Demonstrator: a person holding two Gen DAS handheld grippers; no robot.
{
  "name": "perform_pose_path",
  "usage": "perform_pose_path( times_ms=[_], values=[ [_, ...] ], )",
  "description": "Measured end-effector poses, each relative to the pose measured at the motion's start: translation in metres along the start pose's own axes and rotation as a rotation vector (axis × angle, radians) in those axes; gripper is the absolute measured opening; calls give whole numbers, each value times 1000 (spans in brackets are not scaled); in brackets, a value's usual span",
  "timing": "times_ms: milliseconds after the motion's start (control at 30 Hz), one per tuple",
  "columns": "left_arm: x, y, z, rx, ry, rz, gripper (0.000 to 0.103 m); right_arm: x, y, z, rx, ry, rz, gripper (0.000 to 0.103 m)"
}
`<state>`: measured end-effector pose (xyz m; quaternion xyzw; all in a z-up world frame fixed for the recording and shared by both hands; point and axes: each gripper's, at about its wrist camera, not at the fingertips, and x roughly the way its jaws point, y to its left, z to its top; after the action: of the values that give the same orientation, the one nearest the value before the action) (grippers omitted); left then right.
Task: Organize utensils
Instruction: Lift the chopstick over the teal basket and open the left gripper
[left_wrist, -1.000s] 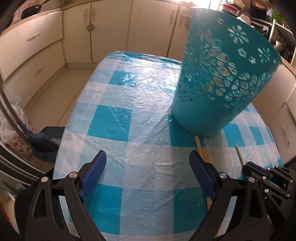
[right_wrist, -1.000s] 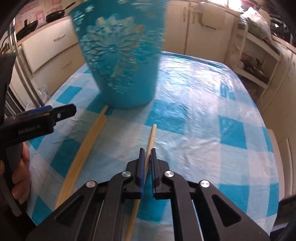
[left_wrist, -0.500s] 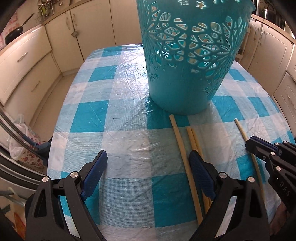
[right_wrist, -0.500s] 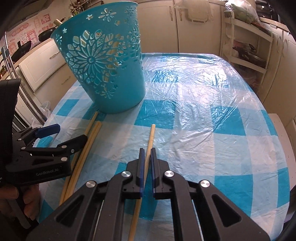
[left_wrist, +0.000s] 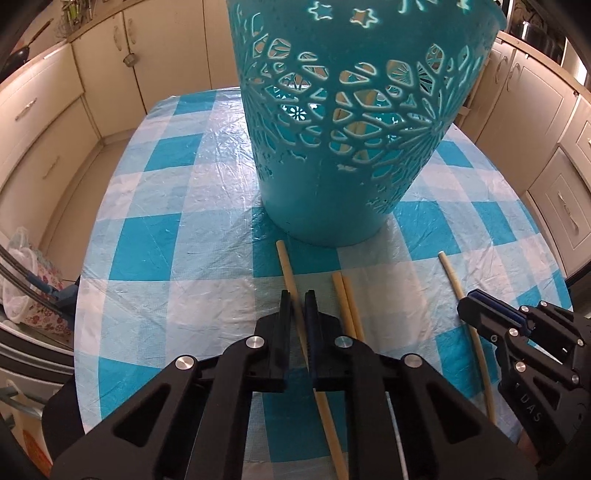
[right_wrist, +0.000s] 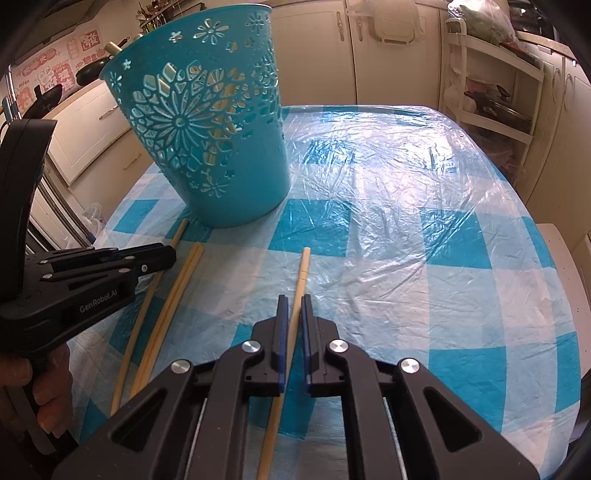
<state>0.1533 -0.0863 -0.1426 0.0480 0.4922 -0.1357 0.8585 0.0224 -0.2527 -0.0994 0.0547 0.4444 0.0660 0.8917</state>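
Two grippers, left (left_wrist: 295, 306) and right (right_wrist: 291, 310), each have jaws closed on a chopstick (left_wrist: 288, 269) (right_wrist: 301, 273); lift level, tip into the basket (right_wrist: 207, 122).

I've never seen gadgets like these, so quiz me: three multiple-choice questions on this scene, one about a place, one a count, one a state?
1. Where does the teal basket stand?
A) on the checked tablecloth
B) on the floor
C) on a shelf

2. How many sticks lie on the cloth?
A) two
B) four
C) six

3. The left claw is:
A) wide open
B) closed on the leftmost stick
C) gripping the basket

Answers: 1A, its base rests on the cloth; 2B, the leftmost stick, a pair, and the rightmost stick in the right claw; 3B, its jaws pinch that stick.
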Motion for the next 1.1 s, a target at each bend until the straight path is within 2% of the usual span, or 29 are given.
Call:
perform_pose_path(
  times_ms=[333, 700, 900, 1000, 1100],
  values=[
    [1, -3, -1, 21, -25, 7, 7, 1, -10, 3, 50, -5, 13, 8],
    [1, -10, -3, 37, -44, 21, 7, 2, -3, 3, 16, -9, 7, 16],
    [-16, 18, -8, -68, -39, -39, 5, 2, 1, 2, -12, -9, 9, 25],
    [-42, 38, -9, -130, -86, -68, 5, 2, 2, 2, -18, -9, 6, 26],
    [-79, 56, -4, -179, -173, -96, 5, 2, 4, 2, -28, -9, 1, 28]
  ],
)
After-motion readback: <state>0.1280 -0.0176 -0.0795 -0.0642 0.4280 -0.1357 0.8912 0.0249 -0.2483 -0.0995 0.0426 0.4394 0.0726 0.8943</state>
